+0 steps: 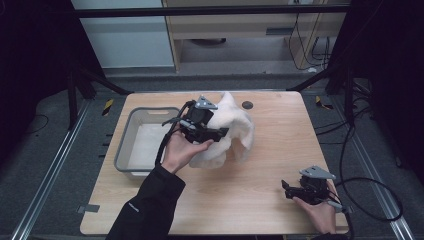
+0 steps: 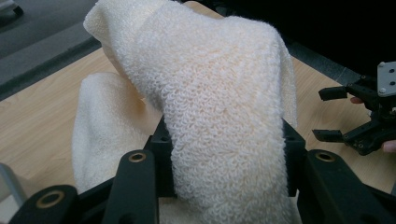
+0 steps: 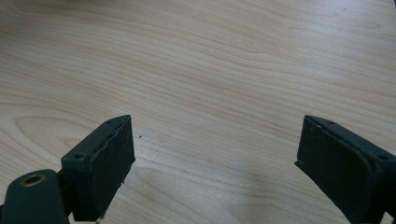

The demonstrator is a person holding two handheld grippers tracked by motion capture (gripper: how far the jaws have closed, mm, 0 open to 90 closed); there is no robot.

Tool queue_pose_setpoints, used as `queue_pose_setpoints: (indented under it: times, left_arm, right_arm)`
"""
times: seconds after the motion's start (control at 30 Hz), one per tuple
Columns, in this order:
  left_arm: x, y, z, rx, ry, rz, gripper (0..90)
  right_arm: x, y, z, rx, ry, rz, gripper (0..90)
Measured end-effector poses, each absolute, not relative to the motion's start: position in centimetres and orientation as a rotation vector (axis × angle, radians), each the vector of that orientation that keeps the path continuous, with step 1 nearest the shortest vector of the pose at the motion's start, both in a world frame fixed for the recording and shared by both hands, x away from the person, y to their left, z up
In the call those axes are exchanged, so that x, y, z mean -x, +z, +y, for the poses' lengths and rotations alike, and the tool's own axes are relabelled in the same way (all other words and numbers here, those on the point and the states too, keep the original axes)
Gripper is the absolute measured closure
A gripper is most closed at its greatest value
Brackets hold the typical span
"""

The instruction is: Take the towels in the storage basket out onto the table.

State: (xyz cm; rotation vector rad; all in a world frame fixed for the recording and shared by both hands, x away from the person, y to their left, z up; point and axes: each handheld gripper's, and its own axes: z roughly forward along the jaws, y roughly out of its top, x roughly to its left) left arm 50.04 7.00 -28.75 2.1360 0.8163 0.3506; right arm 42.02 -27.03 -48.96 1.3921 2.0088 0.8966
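The right gripper (image 1: 289, 190) rests near the table's (image 1: 270, 150) front edge, jaws wide apart, holding nothing. Farther back, the left gripper (image 1: 220, 134) pinches the fluffy white towel (image 1: 235, 125), bunched just right of the grey tub (image 1: 125, 145). That hand is much nearer the tub.

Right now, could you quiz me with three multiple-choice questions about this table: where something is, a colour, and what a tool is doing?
1. Where is the grey tub?
A. left part of the table
B. right part
C. on the floor

2. What colour is the towel?
A. blue
B. cream
C. red

3. How do the right gripper jaws stand?
A. gripping the towel
B. open with nothing between them
C. gripping the tub

Answers: 1 A, it sits left of the towel. 2 B, its pile is cream. 3 B, bare table shows between the jaws; the left gripper grips the towel.
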Motion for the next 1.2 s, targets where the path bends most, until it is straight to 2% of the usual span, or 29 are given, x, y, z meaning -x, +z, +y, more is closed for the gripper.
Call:
queue_pose_setpoints:
  times: [0.7,1.2]
  left_arm:
    - [-51.4,-36.1,4.5,-2.173,0.236,0.852,54.0]
    - [-51.4,-39.5,3.5,-2.199,0.241,0.867,52.8]
  right_arm:
    - [-42.1,-49.0,-27.1,-1.383,0.886,2.01,11.1]
    - [-42.1,-49.0,-27.1,-1.378,0.88,2.012,11.0]
